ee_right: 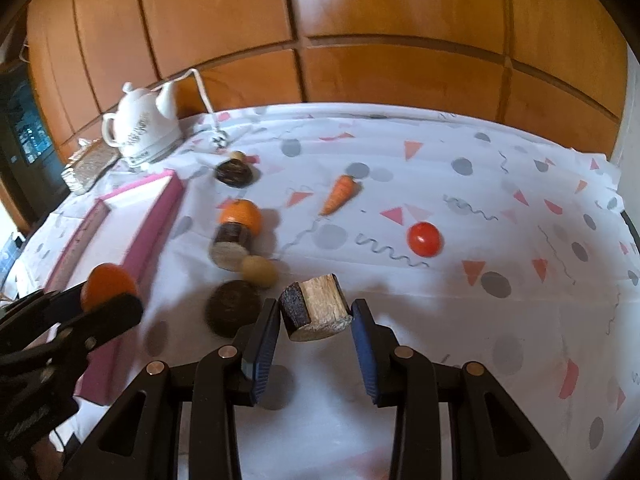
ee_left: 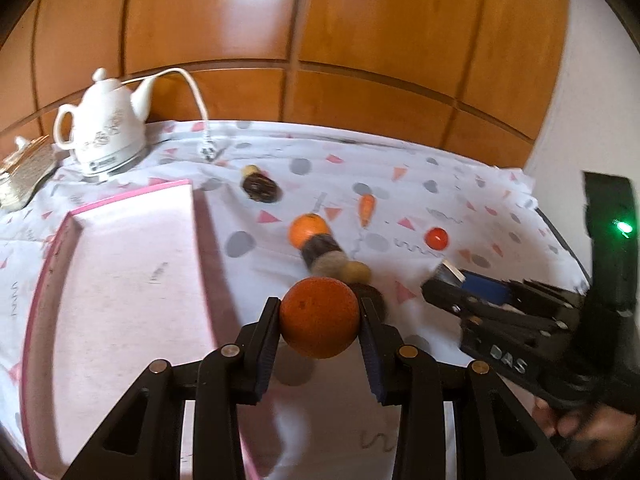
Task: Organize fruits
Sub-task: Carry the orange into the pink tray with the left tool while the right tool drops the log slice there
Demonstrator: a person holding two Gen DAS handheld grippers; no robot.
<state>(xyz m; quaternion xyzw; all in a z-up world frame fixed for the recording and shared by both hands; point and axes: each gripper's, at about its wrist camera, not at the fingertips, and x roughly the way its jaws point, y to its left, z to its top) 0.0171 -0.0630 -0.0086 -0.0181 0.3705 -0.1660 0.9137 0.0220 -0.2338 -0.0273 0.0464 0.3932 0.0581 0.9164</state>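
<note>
My left gripper (ee_left: 320, 312) is shut on a large orange (ee_left: 319, 317) and holds it above the cloth, just right of the pink box (ee_left: 120, 280). My right gripper (ee_right: 315, 316) is shut on a short wooden log piece (ee_right: 318, 307) and holds it above the table. On the cloth lie a second orange (ee_right: 241, 216), a carrot (ee_right: 339, 194), a red tomato (ee_right: 425, 239), a small tan ball (ee_right: 259, 270), a brown log (ee_right: 230, 246) and two dark round pieces (ee_right: 232, 307). The left gripper with its orange shows in the right wrist view (ee_right: 108, 284).
A white teapot (ee_left: 105, 124) with a cord and plug (ee_left: 208, 148) stands at the back left. A woven item (ee_left: 24, 172) lies beside it. A wooden panel wall (ee_left: 320, 40) runs behind the table. The table's right edge (ee_right: 628, 220) is near.
</note>
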